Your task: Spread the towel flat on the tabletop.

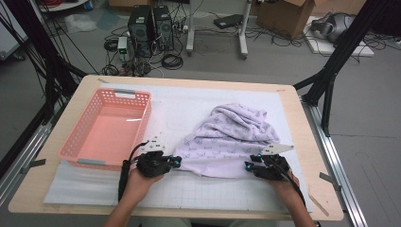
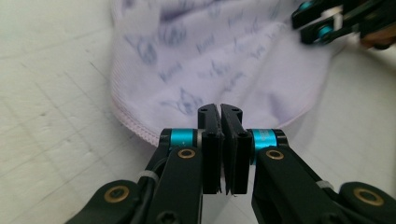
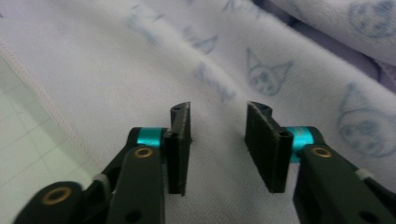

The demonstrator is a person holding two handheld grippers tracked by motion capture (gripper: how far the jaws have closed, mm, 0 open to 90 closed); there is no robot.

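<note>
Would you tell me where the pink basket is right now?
In the high view the pink basket sits on the left half of the table, left of the lilac cloth and just beyond the left gripper.

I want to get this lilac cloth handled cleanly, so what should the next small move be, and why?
Probably close the right gripper on the cloth. Its jaws stand open over the fabric near the hem with nothing pinched, while the left gripper is already shut at the cloth's near edge, apparently on the hem. With both near corners held, the crumpled cloth could then be lifted or spread beside the pink basket.
</note>
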